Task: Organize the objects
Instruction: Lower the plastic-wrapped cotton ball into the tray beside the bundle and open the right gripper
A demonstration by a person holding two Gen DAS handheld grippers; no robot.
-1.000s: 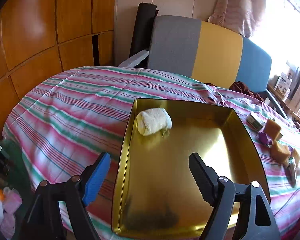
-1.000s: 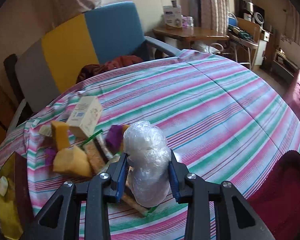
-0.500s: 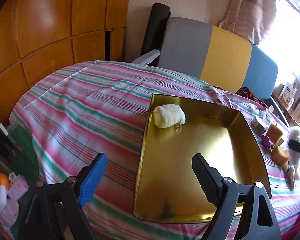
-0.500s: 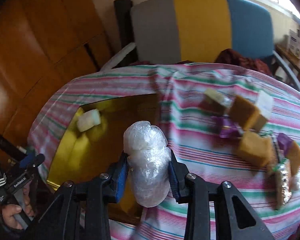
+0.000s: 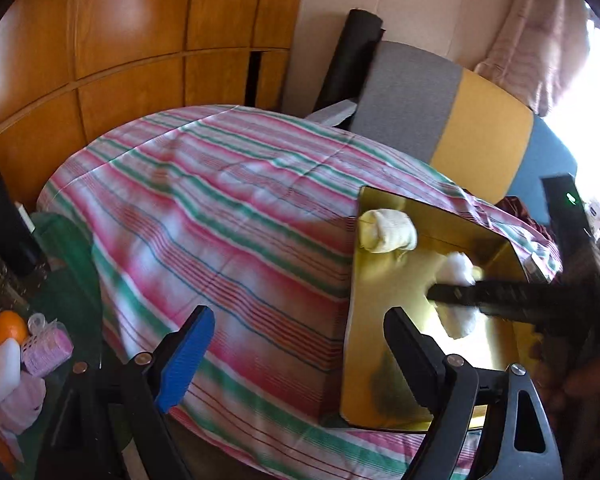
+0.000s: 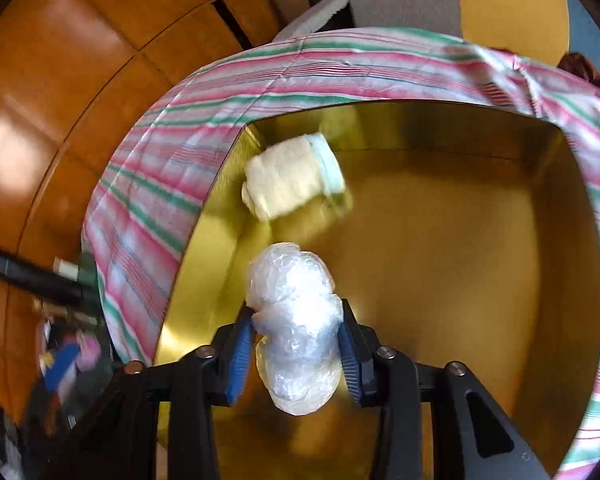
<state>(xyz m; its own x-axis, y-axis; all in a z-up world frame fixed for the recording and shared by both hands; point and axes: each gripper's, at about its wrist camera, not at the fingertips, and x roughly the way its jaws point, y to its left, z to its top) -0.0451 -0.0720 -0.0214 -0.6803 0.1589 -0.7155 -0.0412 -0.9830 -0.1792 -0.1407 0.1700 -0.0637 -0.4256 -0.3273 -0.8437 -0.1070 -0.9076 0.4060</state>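
While the right gripper (image 6: 296, 350) hangs low in the right wrist view, its fingers (image 6: 236, 354) are easing apart, yet the pads touch both flanks of the plastic-wrapped bundle (image 6: 294, 328), so the grip has not quite let go; a second ago that bundle hung over the striped cloth beside the loose pieces, and now it sits above the gold tray (image 6: 480, 264), near the tray's left wall; I judge the carry finished and the release just starting. Further up the frame, the rolled cream cloth (image 6: 290, 178) lies in the tray's upper left corner, apart from the bundle. In the left wrist view, the left gripper (image 5: 300, 354) fills the bottom with its fingers (image 5: 186, 350) wide and empty, somewhat wider than a second ago, straddling the tray's near left edge without touching it; beyond, the counter (image 5: 228, 208) under the striped cloth runs to the upper middle. One more item is nearly sorted; others probably remain outside.
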